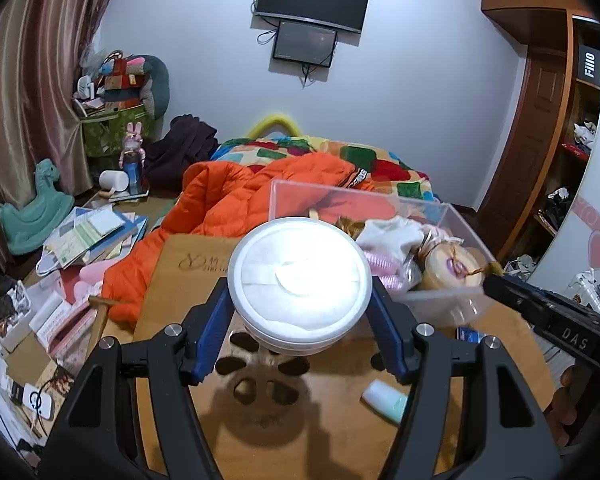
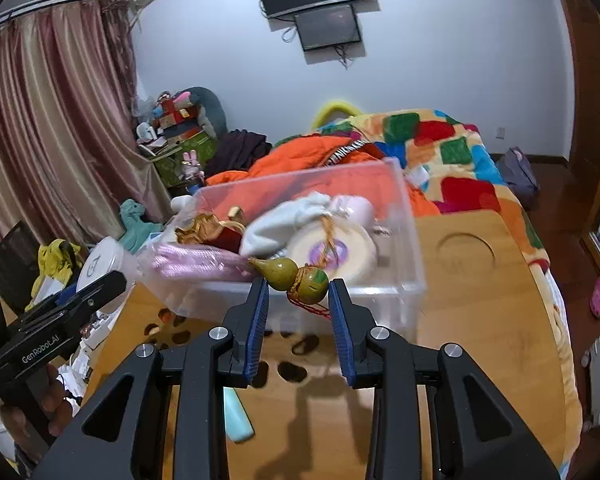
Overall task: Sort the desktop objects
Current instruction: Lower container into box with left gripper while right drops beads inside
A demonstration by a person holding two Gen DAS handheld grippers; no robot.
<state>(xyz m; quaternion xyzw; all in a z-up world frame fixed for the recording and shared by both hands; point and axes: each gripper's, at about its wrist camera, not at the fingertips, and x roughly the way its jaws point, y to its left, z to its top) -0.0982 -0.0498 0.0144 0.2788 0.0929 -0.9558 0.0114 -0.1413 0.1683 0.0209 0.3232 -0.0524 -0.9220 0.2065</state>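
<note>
My left gripper [image 1: 300, 292] is shut on a round white lidded tub [image 1: 299, 276] and holds it above the wooden tray table [image 1: 332, 432], just left of the clear plastic bin [image 1: 452, 216]. My right gripper [image 2: 299, 286] is shut on a small green-yellow gourd charm [image 2: 296, 276] with a red cord, held at the near wall of the clear bin [image 2: 400, 280]. The bin holds a white cloth pouch [image 2: 284, 220], a round cream tin [image 2: 340, 252], pink items and a gold ornament. The right gripper's tip also shows in the left wrist view [image 1: 496, 276].
A pale mint tube [image 1: 386, 400] lies on the table near the grippers, seen also in the right wrist view [image 2: 236, 412]. The table has paw-shaped cutouts [image 1: 260, 372] and a round recess [image 2: 466, 254]. An orange jacket [image 1: 228, 200] and colourful blanket [image 2: 452, 152] lie behind. Clutter lies to the left.
</note>
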